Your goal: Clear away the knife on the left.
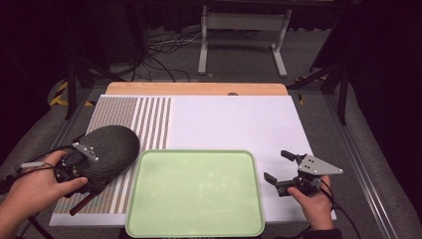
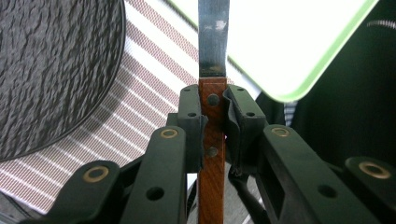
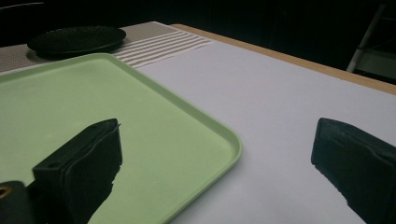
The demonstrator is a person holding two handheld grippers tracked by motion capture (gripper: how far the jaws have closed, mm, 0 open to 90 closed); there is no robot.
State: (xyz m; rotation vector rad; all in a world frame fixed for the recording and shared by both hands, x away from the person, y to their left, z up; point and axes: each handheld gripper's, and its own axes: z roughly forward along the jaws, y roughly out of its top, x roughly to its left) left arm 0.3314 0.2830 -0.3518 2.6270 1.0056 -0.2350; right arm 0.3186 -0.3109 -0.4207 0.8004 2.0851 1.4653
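White tabletop (image 1: 239, 119), striped mat (image 1: 149, 124) at left. Left gripper (image 2: 212, 116) pinching a wooden-handled knife (image 2: 212, 154) just beside the black plate (image 1: 107, 149), blade toward green tray (image 1: 194, 194). Right gripper (image 1: 278, 169) spread wide, holding nothing. Could easily clip the plate swinging across.

No text, label, brand, number or sign can be read in any of the views.
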